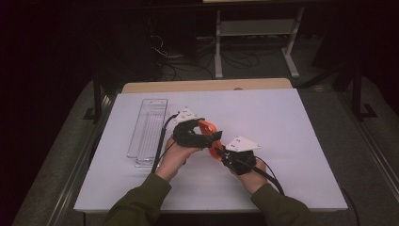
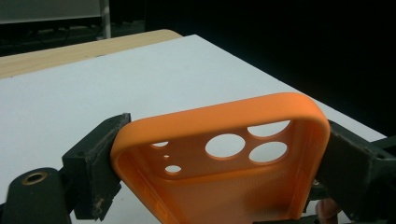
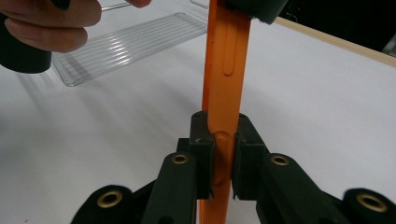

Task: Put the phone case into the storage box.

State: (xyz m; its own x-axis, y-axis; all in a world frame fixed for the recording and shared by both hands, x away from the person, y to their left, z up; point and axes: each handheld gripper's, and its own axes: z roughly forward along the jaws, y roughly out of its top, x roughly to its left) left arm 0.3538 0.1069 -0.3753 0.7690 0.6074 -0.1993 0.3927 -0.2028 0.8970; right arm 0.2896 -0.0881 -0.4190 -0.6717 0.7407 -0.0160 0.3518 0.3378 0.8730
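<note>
Orange rubbery phone case (image 2: 224,154), round cutouts

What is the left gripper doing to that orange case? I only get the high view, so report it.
Observer: The left gripper spans the case across its width at the lens-hole end, with a pad against each side.
Operator: Now give me the right one.
Observer: The right gripper is shut on one thin side wall, over a button bump.
Operator: Tell me whether a phone is in it.
Observer: No, it is empty. The white table shows through the lens holes.
</note>
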